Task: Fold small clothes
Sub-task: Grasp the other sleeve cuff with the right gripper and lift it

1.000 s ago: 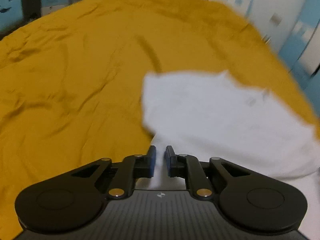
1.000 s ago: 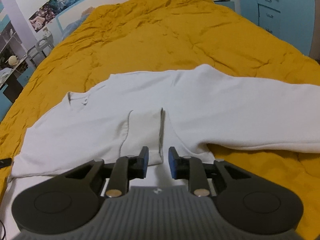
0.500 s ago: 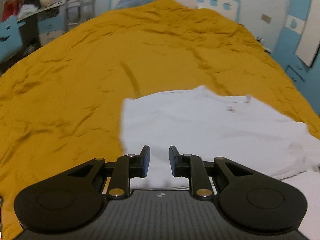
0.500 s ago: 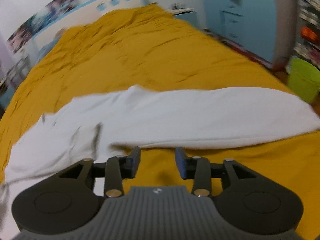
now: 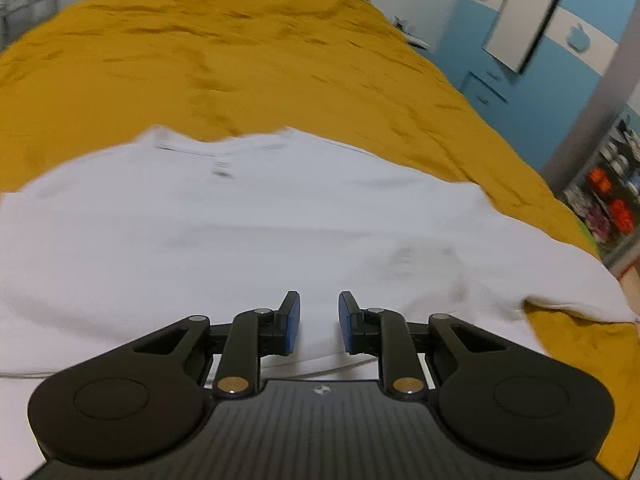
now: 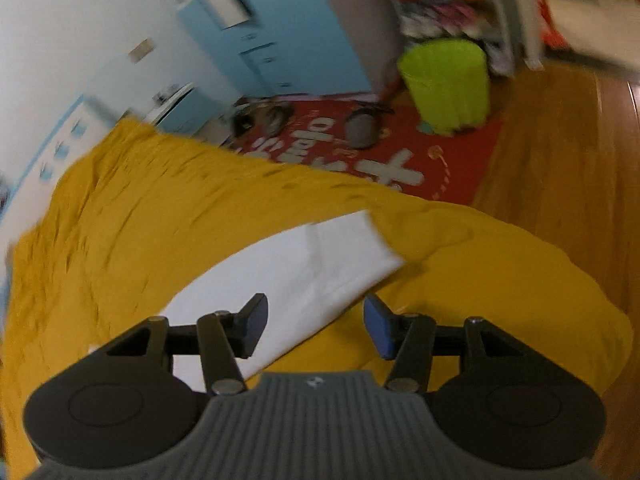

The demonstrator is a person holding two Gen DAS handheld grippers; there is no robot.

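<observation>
So the right tool is being swung out to the sleeve end, jaws now spread wider; the left tool is being held open, empty, over the white shirt on the bed.

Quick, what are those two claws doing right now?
Left gripper: open, empty, over the white garment.
Right gripper: open wide, empty, above the garment's end.

Bed, covered by a rumpled mustard-yellow bedspread. Lying directly on it: one white long-sleeved garment, spread flat, its body nearest the onlooker, neckline toward 12 o'clock, one sleeve stretched toward the bed edge at 3 o'clock.
</observation>
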